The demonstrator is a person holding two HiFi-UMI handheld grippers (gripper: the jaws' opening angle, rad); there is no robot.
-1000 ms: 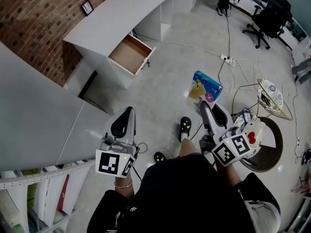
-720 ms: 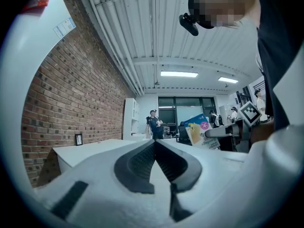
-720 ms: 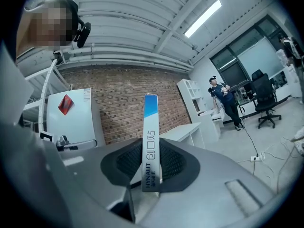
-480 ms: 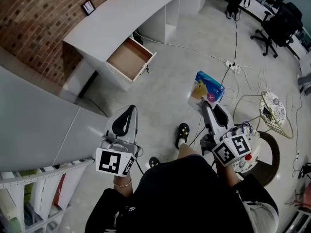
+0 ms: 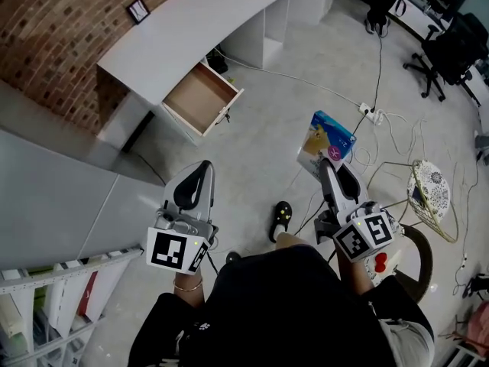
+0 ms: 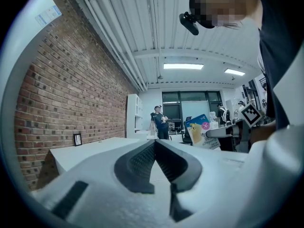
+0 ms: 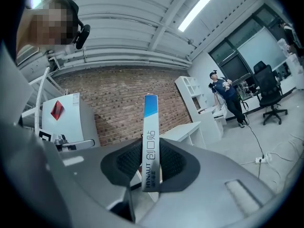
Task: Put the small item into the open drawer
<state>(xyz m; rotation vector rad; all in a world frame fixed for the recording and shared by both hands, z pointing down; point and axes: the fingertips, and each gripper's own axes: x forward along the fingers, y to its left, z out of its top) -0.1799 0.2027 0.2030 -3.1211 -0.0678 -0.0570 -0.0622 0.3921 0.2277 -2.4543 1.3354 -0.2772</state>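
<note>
**Asker:** What is different from a second ago?

**Me:** I have walked on across the floor [image 5: 252, 155]. In the head view the white surface [image 5: 191, 21] and its open drawer [image 5: 200, 96] sit a little nearer to me than they did, and the clutter at my right side has slid back. So I judge this as the carrying stretch, with the drop itself not yet begun.

**Asker:** And the thing you are meant to put in?

**Me:** The box [image 5: 327, 138] rides out in front of me, held level and well apart from the drawer, with bare floor between them.

**Asker:** What is your right claw [image 7: 150, 161] doing?

**Me:** It stands partly spread, about as wide as the thin edge of the box, and its dark pads pinch that edge from both sides. The grip looks the same as a second ago.

**Asker:** The left one?

**Me:** My left claw [image 6: 155, 146] is pressed together at the tips and holds nothing.
</note>
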